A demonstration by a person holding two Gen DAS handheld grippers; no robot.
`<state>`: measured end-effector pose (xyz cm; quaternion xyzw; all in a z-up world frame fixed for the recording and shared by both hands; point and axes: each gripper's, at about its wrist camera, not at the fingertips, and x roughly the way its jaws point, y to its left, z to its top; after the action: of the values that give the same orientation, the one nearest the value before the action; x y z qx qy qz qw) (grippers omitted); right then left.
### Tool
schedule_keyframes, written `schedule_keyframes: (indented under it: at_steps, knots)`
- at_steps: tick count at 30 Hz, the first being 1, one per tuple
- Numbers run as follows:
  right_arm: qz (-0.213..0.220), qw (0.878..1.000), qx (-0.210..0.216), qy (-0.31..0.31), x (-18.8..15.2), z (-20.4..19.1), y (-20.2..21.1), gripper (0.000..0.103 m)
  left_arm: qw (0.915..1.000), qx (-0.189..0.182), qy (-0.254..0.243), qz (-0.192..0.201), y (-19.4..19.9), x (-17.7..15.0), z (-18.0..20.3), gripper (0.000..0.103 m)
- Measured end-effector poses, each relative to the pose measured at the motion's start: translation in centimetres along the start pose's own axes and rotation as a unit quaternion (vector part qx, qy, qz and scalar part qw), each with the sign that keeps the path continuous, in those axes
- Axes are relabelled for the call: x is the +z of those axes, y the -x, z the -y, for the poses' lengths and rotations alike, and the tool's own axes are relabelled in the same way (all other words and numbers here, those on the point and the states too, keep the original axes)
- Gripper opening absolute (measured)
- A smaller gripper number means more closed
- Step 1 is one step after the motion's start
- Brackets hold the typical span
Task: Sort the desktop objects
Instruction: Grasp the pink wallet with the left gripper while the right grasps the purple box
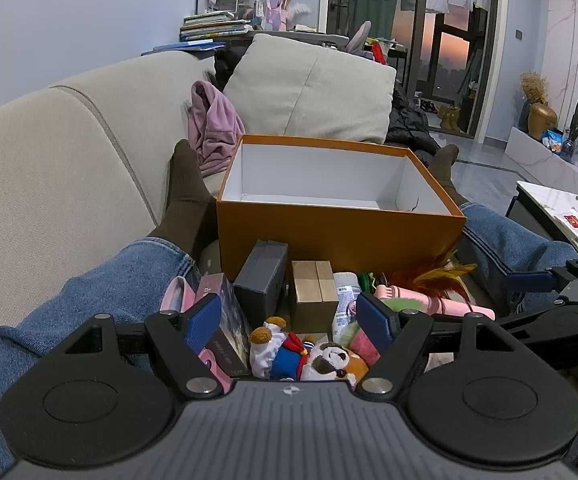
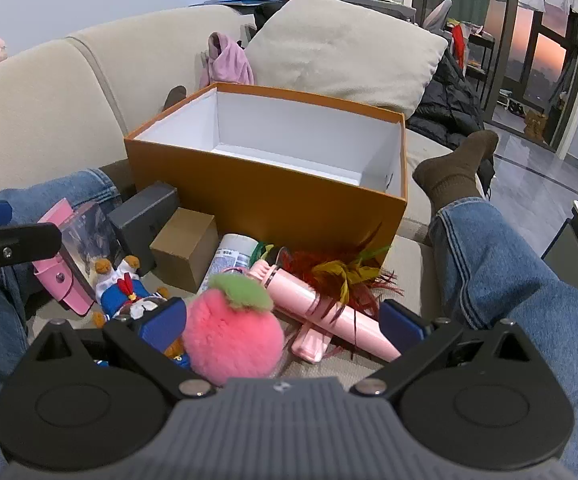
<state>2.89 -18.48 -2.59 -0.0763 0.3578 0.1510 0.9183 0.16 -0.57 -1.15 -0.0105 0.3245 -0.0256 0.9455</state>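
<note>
An empty orange box [image 1: 329, 236] [image 2: 257, 196] with a white inside stands on the sofa between a person's legs. In front of it lies a heap: a dark grey box [image 1: 263, 280] [image 2: 145, 212], a brown carton [image 1: 313, 288] [image 2: 187, 244], a white tube [image 2: 231, 254], a pink fan [image 2: 329, 316], red and yellow feathers [image 2: 341, 272], a plush strawberry [image 2: 231, 324] and a sailor-suit plush [image 1: 289, 352] [image 2: 123, 292]. My left gripper [image 1: 293, 320] hangs open above the sailor plush. My right gripper [image 2: 283, 320] is open over the strawberry and fan, holding nothing.
A person's jeans legs [image 2: 509, 280] and brown socks [image 1: 187, 196] flank the heap. A pink case [image 2: 63, 256] and a picture box [image 1: 225, 320] lie at the left. Sofa back, cushion [image 1: 309, 88] and purple garment [image 1: 213, 124] sit behind the box. A low table [image 1: 561, 212] stands right.
</note>
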Motion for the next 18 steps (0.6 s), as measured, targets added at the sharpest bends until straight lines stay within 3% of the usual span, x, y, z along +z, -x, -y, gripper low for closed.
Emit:
schedule_keyframes:
  at_steps: [18]
  knots:
    - [-0.009, 1.0, -0.003, -0.004, -0.12, 0.2, -0.47, 0.102, 0.9999, -0.003, 0.005, -0.011, -0.52, -0.23, 0.01, 0.088]
